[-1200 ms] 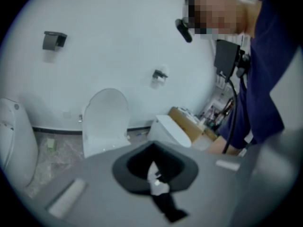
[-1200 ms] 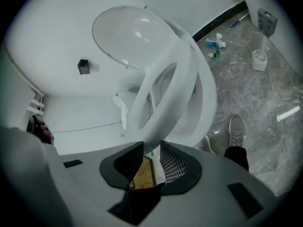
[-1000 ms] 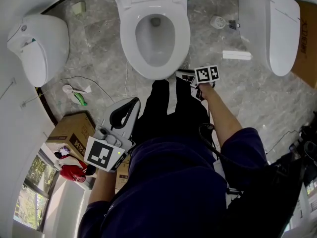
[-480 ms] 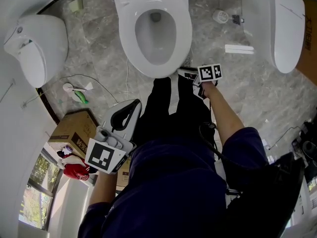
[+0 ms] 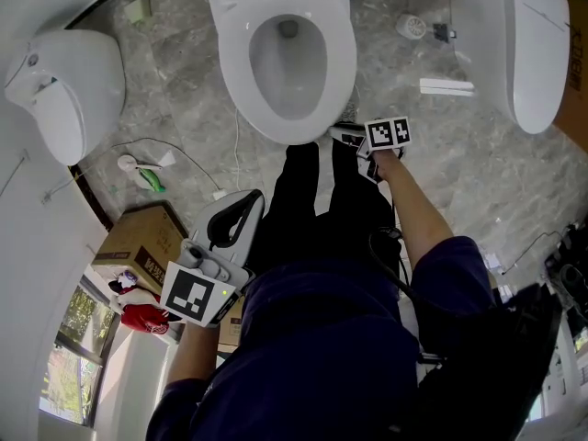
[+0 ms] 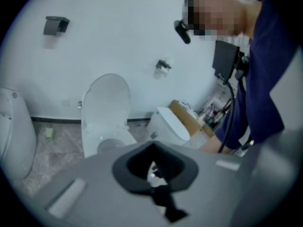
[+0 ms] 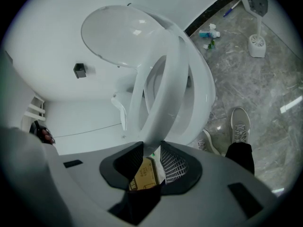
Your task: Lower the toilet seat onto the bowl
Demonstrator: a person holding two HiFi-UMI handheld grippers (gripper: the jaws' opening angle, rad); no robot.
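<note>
Close to the person's left hip, the left gripper [image 6: 152,173] hangs low and well apart from the toilet. Its jaws look drawn together with nothing between them. A cardboard box [image 5: 138,242] sits on the floor just beside it.

Further forward, past the black trousers [image 5: 317,205], the right gripper [image 7: 151,150] reaches to the toilet's front edge. Its jaws stand partly apart, and both ribbed pads press on the front rim of the toilet seat [image 7: 165,89]. The seat is partway down: it slants between the raised lid [image 7: 113,32] behind it and the bowl [image 7: 206,98] under it, touching neither along its front. A pale shoe [image 7: 240,126] stands on the floor just beside the bowl's base.

Beyond that, the grey marbled floor [image 5: 184,72] carries loose items. A small round white holder [image 7: 257,45] stands to the right of the toilet, and a green and white thing [image 5: 145,177] lies to the left with a thin cable near it. Two more white toilets stand farther out, one at the left [image 5: 64,81] and one at the right [image 5: 510,44]. The white wall [image 7: 57,103] rises behind the lid, with a small dark fitting [image 7: 79,70] fixed on it.
</note>
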